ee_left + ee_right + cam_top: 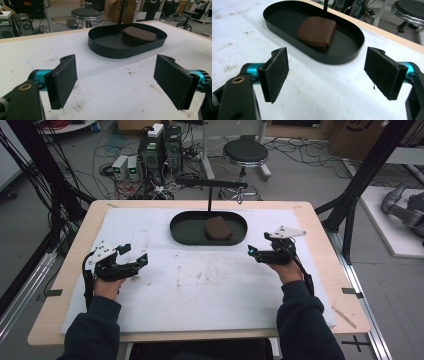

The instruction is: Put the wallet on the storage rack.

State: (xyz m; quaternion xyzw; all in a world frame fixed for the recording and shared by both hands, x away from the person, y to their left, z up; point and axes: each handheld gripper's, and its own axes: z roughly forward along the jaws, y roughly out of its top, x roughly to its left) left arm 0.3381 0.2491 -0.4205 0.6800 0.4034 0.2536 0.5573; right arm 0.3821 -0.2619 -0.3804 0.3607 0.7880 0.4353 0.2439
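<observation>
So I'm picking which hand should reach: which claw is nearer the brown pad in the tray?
Right. The right claw sits just off the black tray's right end, near the brown pad; the left claw lies farther off, left of the tray.

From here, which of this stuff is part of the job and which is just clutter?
In play:
brown folded cloth
black oval tray holding it
left gripper, open
right gripper, open

Just lying about:
round stool
computer towers
floor cables
</observation>
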